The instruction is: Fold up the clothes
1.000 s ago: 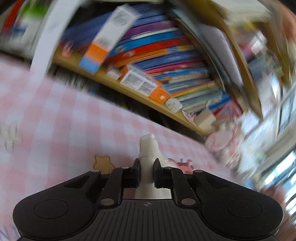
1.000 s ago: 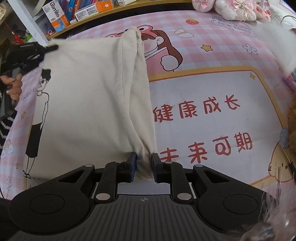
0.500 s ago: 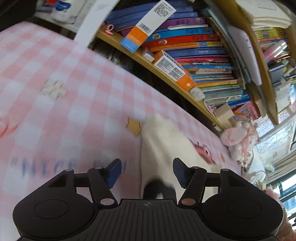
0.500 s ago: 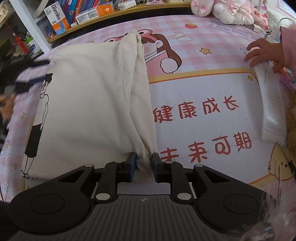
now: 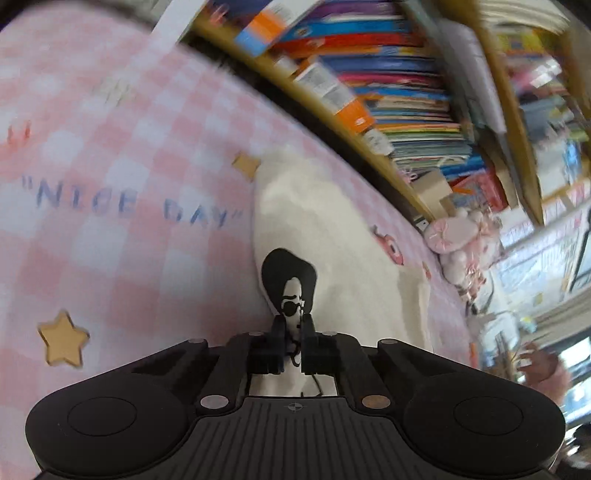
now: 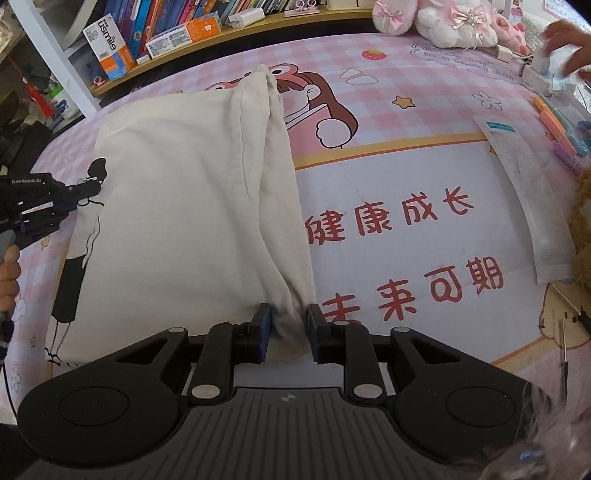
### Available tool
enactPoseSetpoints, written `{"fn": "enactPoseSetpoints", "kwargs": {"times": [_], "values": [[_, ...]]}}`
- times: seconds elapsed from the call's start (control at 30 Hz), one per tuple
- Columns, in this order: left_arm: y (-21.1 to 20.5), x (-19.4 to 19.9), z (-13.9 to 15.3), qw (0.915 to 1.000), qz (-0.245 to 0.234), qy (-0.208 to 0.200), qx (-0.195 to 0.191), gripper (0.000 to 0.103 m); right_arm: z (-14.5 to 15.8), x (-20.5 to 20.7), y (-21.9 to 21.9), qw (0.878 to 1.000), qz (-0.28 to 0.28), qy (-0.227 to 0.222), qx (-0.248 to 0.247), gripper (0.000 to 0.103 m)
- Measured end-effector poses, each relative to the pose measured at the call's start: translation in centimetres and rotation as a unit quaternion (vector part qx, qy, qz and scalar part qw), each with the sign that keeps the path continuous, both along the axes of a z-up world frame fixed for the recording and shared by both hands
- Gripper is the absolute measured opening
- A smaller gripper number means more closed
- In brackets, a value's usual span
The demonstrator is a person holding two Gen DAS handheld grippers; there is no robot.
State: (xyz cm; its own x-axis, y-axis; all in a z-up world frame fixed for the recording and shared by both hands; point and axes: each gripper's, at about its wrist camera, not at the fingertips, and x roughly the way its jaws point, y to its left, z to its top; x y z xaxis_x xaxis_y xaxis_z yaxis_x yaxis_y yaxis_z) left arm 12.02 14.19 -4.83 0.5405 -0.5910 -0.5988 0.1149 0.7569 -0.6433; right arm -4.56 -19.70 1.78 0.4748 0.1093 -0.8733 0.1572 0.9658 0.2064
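Two grippers work the cream garment (image 6: 177, 206) lying flat on the pink bedspread (image 6: 406, 155): the left gripper (image 5: 293, 345) is clenched on its printed edge, the right gripper (image 6: 286, 325) is parted around a bunched fold, so pinching both corners evenly should keep the crease straight.

I'm looking at a child's room at home: crammed bookshelf (image 6: 207, 22) bordering a pink cartoon tablecloth (image 6: 406, 122), plush toys (image 6: 436, 18) sitting beside it.
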Motion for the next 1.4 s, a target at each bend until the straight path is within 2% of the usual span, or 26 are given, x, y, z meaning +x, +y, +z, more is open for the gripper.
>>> {"fn": "enactPoseSetpoints", "kwargs": {"times": [0.1,0.17,0.27,0.3,0.37,0.43,0.47,0.63,0.7,0.87,0.9,0.97,1.03,1.1,1.27,1.4], "values": [[0.1,-0.2,1.4,0.9990,-0.004,-0.031,0.030,0.004,-0.1,0.0,0.0,1.000,-0.005,-0.002,0.014,0.021],[0.4,0.1,1.0,0.9986,-0.003,-0.024,0.047,0.004,-0.2,0.0,0.1,0.999,-0.007,-0.004,0.037,0.021],[1.0,0.4,-0.2,0.9987,-0.001,-0.004,0.050,0.006,-0.2,0.0,0.6,0.999,-0.001,-0.007,0.036,0.021],[1.2,0.3,-0.3,0.9988,0.000,-0.003,0.049,0.010,-0.2,0.0,0.6,0.999,-0.003,-0.008,0.037,0.021],[1.5,-0.4,0.1,0.9982,0.007,-0.007,0.059,0.012,-0.2,-0.2,0.5,0.999,-0.007,-0.009,0.040,0.021],[1.7,-1.2,0.7,0.9969,0.014,-0.015,0.076,0.013,-0.2,-0.4,0.1,0.999,-0.021,-0.007,0.048,0.031],[1.6,-1.8,1.3,0.9959,0.012,-0.023,0.087,0.013,-0.3,-0.4,-0.2,0.998,-0.028,-0.005,0.052,0.032],[0.1,-5.0,3.6,0.9890,-0.046,-0.061,0.126,0.018,-0.5,-0.5,-0.8,0.997,-0.042,-0.002,0.068,0.034],[-0.9,-6.2,4.2,0.9845,-0.076,-0.076,0.139,0.036,-0.5,-0.4,-0.4,0.998,-0.034,-0.001,0.060,0.034],[-3.2,-9.4,4.7,0.9749,-0.138,-0.106,0.139,0.063,-0.4,-0.3,0.4,0.999,-0.011,0.002,0.034,0.032],[-3.7,-10.0,4.8,0.9724,-0.150,-0.112,0.139,0.072,-0.5,-0.3,0.5,0.999,-0.003,0.002,0.036,0.022],[-4.9,-11.3,5.0,0.9629,-0.175,-0.135,0.155,0.080,-0.7,-0.2,0.6,0.999,0.004,0.003,0.043,0.017],[-6.1,-12.5,5.1,0.9500,-0.201,-0.162,0.176,0.083,-0.7,-0.1,0.4,0.999,0.002,0.008,0.052,0.015],[-7.1,-13.7,5.1,0.9369,-0.224,-0.186,0.193,0.093,-0.6,0.0,-0.2,0.997,-0.014,0.013,0.075,0.014],[-9.3,-16.2,4.7,0.9020,-0.277,-0.235,0.234,0.095,1.6,-0.2,-1.4,0.989,-0.048,-0.014,0.143,0.013],[-11.1,-17.8,4.2,0.8804,-0.300,-0.260,0.259,0.095,4.3,0.3,-1.1,0.983,-0.045,-0.048,0.170,0.013]]}}
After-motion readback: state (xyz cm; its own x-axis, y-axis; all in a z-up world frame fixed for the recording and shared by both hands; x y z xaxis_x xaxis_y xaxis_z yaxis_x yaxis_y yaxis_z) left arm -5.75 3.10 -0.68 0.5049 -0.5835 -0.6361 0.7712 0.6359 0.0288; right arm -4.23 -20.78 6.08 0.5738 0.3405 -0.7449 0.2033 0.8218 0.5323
